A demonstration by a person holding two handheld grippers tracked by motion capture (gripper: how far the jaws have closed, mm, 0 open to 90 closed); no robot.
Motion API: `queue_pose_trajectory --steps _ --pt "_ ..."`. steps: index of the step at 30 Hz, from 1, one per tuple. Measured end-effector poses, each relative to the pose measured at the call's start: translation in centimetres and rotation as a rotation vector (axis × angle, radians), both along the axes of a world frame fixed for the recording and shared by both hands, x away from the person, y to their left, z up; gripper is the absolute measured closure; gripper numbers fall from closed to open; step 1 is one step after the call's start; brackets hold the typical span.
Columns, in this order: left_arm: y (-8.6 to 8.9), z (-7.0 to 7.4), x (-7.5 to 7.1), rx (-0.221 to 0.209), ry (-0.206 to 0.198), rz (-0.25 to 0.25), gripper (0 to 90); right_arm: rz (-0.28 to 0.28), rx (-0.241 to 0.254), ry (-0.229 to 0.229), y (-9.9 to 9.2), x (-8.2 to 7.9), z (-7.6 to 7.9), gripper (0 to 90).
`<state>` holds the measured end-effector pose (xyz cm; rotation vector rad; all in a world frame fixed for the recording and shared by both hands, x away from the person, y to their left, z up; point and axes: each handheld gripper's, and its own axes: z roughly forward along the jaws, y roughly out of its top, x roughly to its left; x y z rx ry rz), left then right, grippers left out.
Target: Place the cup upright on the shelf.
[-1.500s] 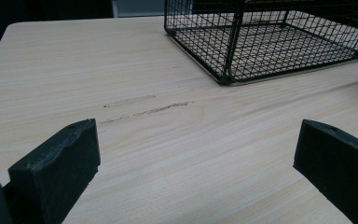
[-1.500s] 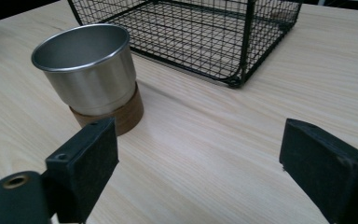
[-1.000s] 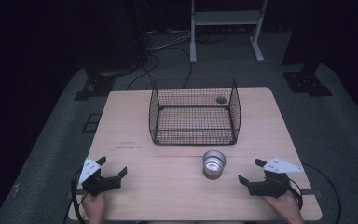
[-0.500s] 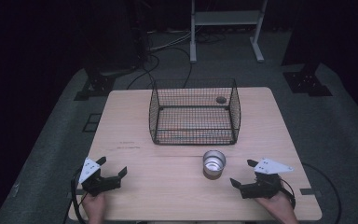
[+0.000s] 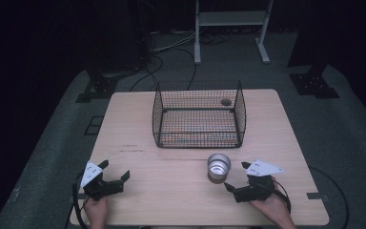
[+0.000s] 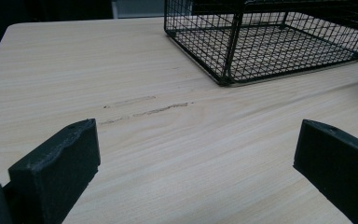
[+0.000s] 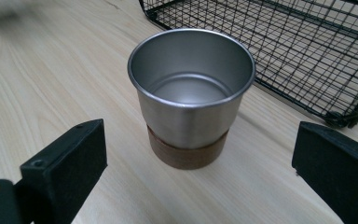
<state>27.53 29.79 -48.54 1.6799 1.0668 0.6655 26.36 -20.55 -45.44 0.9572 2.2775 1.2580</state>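
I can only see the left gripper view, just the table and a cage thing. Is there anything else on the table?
Observer: Yes, a steel cup stands upright in front of the wire basket, toward the right side.
Operator: Is something inside the cup?
Observer: No, the right gripper view looks into it, and it is empty.
Operator: Is the other tool grabbing it?
Observer: No, the right tool is open and aimed at the cup, with both jaws apart from it.
Operator: Is the cup all shiny?
Observer: Not all: a brown band wraps its base.
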Motion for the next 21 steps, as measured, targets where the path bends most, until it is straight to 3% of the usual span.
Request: queue_pose_trajectory --steps 21 --pt "0.0 0.0 0.0 0.002 -0.001 -0.002 0.0 0.000 -0.032 0.011 2.3 2.1 -0.8 2.5"
